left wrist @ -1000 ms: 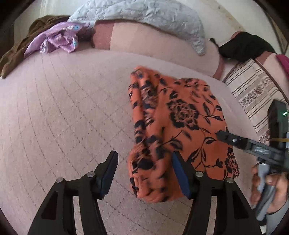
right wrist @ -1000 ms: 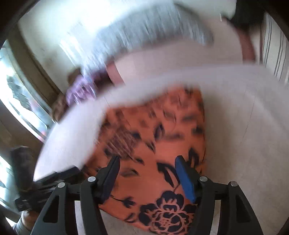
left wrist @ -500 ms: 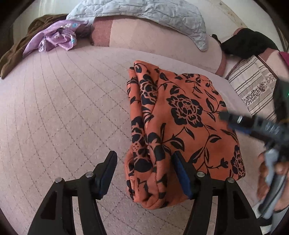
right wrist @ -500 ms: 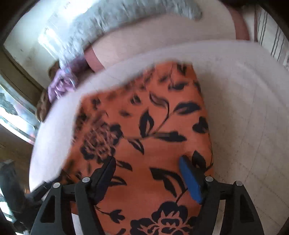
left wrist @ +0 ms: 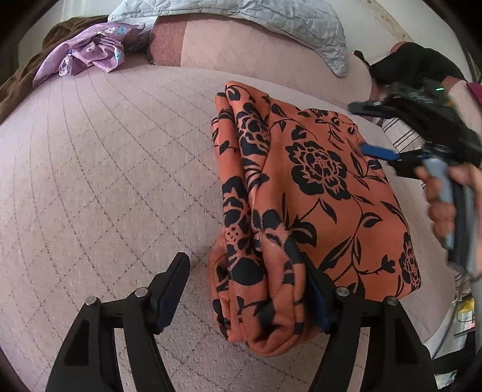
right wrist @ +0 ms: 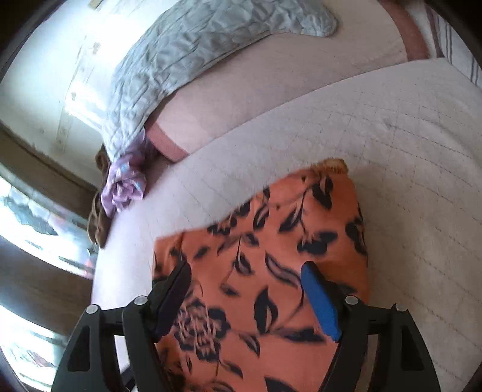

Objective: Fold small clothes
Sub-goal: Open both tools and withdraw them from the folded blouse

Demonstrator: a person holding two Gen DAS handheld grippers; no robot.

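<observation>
An orange cloth with black flowers (left wrist: 325,193) lies folded on the pink quilted bed (left wrist: 105,169). Its thick rolled edge sits between the fingers of my left gripper (left wrist: 244,286), whose jaws are opening; the left pad stands clear of the fabric and the right pad is beside it. My right gripper (left wrist: 366,129), held by a hand (left wrist: 442,199), hovers over the cloth's far right corner. In the right wrist view the right gripper (right wrist: 247,289) is above the cloth (right wrist: 271,241), with its jaws opening and nothing pinched between them.
A grey quilted blanket (left wrist: 241,18) drapes over the headrest at the back. A purple garment (left wrist: 90,51) and a brown one (left wrist: 18,81) lie at the far left. A black item (left wrist: 412,66) and striped bedding (left wrist: 403,135) are at the right.
My right gripper has swept across the cloth toward its far corner and rolled. The left gripper has sunk a little onto the rolled edge. Both pairs of jaws have widened.
</observation>
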